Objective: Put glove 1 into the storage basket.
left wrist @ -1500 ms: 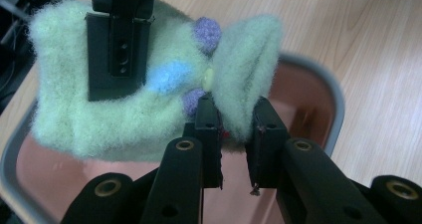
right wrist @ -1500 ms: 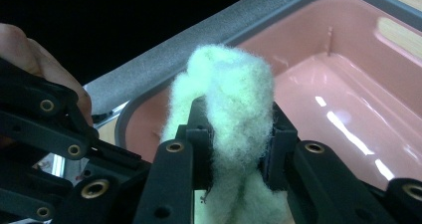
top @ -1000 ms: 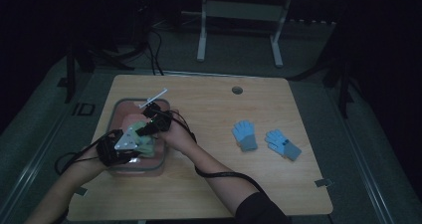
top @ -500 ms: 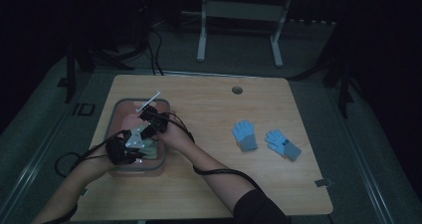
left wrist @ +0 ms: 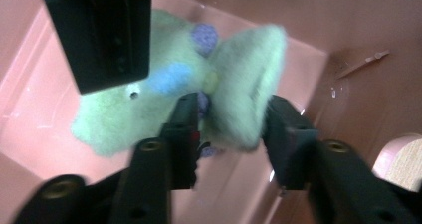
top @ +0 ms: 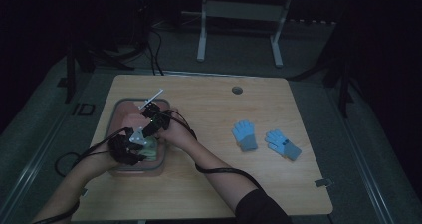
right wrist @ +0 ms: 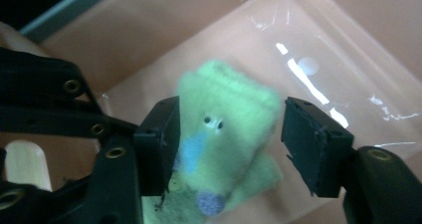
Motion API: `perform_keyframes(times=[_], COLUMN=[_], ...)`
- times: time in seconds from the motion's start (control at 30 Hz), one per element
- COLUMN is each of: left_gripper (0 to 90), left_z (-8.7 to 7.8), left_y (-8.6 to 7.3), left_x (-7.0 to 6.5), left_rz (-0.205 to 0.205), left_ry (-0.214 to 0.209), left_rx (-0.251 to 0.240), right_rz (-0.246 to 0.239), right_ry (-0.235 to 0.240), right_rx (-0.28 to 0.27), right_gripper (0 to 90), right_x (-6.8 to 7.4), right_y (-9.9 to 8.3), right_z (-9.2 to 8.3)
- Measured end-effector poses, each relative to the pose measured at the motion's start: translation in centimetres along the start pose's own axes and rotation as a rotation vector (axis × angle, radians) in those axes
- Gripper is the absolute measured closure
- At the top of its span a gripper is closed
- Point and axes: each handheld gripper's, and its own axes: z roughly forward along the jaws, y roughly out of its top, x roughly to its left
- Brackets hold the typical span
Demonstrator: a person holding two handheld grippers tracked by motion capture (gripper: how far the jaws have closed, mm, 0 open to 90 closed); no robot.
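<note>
pink bin point(right wrist: 348, 50), green glove point(right wrist: 224, 144) between right gripper point(right wrist: 226, 134)

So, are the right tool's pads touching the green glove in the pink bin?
Apart. The right gripper view shows the right tool open, bin floor visible between its far pad and the green glove.

one pink bin point(top: 117, 109), two blue gloves point(top: 244, 134), one green glove point(right wrist: 224, 134)
</note>
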Motion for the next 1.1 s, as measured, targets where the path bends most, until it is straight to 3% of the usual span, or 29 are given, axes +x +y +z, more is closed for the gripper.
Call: perform_keyframes(times=[0.2, 0.33, 0.6, 0.83, 1.1], left_gripper=[28.7, 16.7, 14.6, 14.6, 14.5], left_z=[-0.4, -1.0, -2.9, -3.4, -3.4], left_y=[-0.2, -0.3, 0.3, 1.7, 3.5], left_x=[0.2, 0.5, -0.2, -1.0, -1.9], left_rz=[-0.068, -0.119, -0.146, -0.128, -0.113], left_ry=[0.043, 0.046, 0.044, 0.036, 0.002], left_rx=[-0.031, -0.058, -0.127, -0.159, -0.191], right_rz=[0.000, -0.009, -0.045, -0.059, -0.071], right_ry=[0.016, 0.037, 0.099, 0.109, 0.087], right_rx=[-0.037, -0.054, -0.089, -0.121, -0.137], right_gripper=[34.1, 29.1, 22.0, 20.9, 21.0], right_x=[0.1, 0.4, 0.9, 0.6, -0.1], right_y=[-0.3, -0.6, -2.1, -3.6, -5.4], right_z=[-1.3, -2.0, -4.2, -6.2, -8.3])
